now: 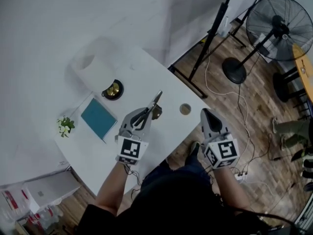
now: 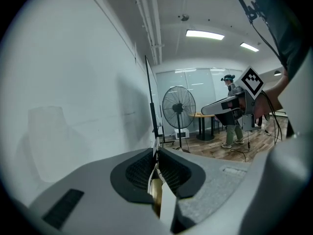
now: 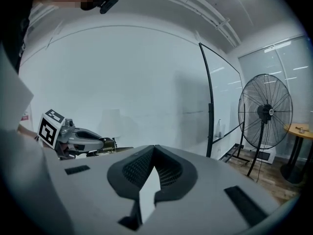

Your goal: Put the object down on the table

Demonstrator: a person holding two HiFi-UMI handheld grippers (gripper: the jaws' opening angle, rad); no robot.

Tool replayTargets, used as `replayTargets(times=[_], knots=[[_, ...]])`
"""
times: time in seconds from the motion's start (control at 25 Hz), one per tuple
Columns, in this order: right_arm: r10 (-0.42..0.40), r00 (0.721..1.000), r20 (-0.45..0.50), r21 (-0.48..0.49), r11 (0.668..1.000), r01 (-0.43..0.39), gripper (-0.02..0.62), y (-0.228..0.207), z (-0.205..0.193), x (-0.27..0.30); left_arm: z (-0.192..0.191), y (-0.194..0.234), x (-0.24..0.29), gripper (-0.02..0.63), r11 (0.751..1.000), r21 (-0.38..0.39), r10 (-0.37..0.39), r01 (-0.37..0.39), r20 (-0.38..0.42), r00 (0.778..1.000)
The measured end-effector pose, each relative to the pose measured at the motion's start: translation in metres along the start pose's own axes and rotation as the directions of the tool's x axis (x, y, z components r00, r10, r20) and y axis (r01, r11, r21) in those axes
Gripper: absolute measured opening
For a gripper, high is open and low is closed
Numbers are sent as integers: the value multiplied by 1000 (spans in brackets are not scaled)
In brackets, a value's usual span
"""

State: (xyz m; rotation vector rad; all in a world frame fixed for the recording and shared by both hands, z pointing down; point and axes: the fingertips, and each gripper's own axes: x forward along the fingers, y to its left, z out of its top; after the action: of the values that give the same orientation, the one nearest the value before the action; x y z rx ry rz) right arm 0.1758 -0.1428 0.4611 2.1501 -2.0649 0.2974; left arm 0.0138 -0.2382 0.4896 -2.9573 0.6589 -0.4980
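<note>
A thin flat metal tool [image 1: 156,101] is clamped edge-on between the jaws of the left gripper [image 1: 146,116], over the white table [image 1: 168,126] and just right of the teal book [image 1: 99,119]. Its long axis is laid along the jaws, with the tip pointed away from the person and slanted further from the book. The right gripper [image 1: 207,114], well right of the book, is closed on nothing.

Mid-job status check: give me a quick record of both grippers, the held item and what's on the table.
left gripper: shut on thin metal object with a brass-coloured part
right gripper: jaws together, empty
white table: teal book, black bowl of gold-coloured pieces, small flowering plant, small round object
object set down: not yet
</note>
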Motion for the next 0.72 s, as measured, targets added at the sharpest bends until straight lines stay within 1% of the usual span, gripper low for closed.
replayTargets(times=[0.16,0.36,0.52,0.72], knots=[[41,999,-17,23,999,-41,5,-14,-13,28,-16,7,22,36,1000,-6,23,-24,-44,999],[124,992,-27,48,991,-123,5,-51,-21,59,-29,1,61,35,996,2,91,-91,-124,988],[181,983,-35,77,981,-178,5,-93,-23,83,-38,-9,95,36,990,7,139,-141,-197,970],[270,961,-52,95,960,-265,5,-126,-32,110,-52,-13,127,35,974,-9,215,-226,-276,937]])
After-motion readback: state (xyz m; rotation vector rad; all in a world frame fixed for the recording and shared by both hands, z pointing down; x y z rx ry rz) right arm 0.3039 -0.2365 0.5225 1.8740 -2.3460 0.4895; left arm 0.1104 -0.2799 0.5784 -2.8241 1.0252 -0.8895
